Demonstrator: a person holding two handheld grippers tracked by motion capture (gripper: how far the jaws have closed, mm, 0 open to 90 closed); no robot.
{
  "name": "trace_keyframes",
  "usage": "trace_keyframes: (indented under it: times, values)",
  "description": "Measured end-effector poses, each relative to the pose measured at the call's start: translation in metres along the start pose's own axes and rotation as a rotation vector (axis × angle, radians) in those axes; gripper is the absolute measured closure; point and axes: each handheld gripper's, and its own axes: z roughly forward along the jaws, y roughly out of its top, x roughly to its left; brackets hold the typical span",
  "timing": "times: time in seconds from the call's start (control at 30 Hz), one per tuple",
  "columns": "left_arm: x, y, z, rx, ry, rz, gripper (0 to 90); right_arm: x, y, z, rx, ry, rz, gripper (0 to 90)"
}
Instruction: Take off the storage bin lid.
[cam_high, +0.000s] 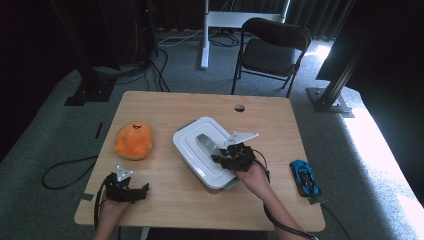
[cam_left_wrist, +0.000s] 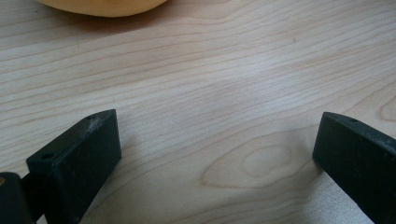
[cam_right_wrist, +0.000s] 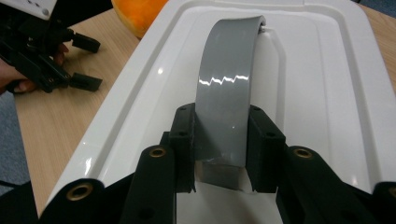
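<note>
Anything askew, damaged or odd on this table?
Nothing damaged or spilled. The white box lies skewed to the table edges, its grey handle clamped by the right gripper. The blue toy car sits at the table's right edge, partly overhanging.

The table (cam_high: 165, 107) is pale wood-grain with a smooth matt face; the white lid (cam_right_wrist: 327, 70) looks like glossy plastic; its grey handle (cam_right_wrist: 226, 93) is shiny and smooth; the orange toy (cam_high: 133, 140) seems soft plush; the gripper pads (cam_left_wrist: 74, 158) are matt black.
</note>
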Motion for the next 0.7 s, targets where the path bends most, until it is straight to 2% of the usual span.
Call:
trace_keyframes:
  times: [0.13,0.33,0.5,0.7]
  values:
    - [0.0,0.0,0.0,0.0,0.0,0.0,1.4,-0.002,0.0,-0.002,-0.007,0.018,0.013,67.5]
    - [0.0,0.0,0.0,0.001,0.0,0.0,1.4,-0.003,0.002,-0.01,-0.014,0.014,0.01,67.6]
    - [0.0,0.0,0.0,0.001,0.0,0.0,1.4,-0.008,0.005,-0.025,-0.055,-0.001,0.022,67.7]
    - [0.0,0.0,0.0,0.001,0.0,-0.001,1.4,-0.015,0.01,-0.034,-0.066,-0.02,0.022,67.7]
